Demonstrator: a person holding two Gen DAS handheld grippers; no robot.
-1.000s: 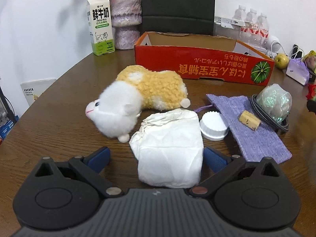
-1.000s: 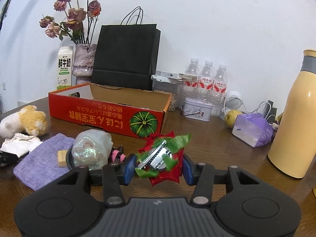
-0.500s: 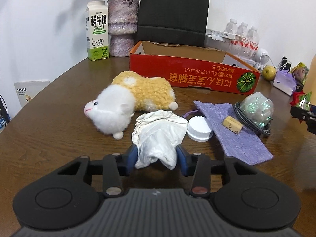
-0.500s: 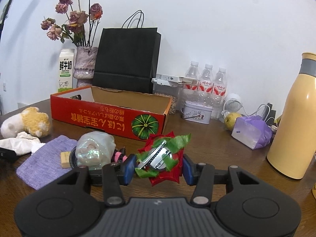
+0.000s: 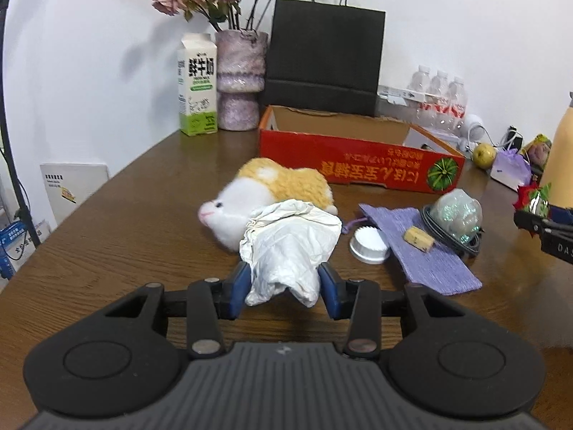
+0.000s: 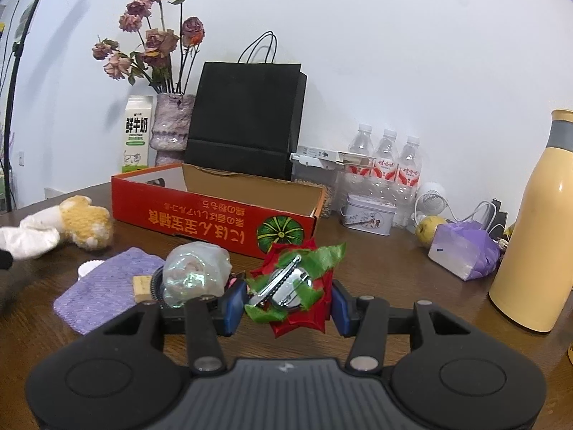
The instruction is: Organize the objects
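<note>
left gripper (image 5: 283,285) I hold pinched on crumpled white paper bag (image 5: 290,247), raised before plush toy (image 5: 272,193) | right gripper (image 6: 288,302) clamps red-green ornament (image 6: 293,283) | advice: keep squeeze steady, clear near wall of red cardboard box (image 5: 358,161) before I release

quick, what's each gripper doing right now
Left gripper: closed on the crumpled white paper.
Right gripper: closed on the red and green ornament.

black paper bag (image 6: 247,122), milk carton (image 5: 197,86), vase of dried roses (image 5: 240,79), yellow flask (image 6: 533,222)
</note>
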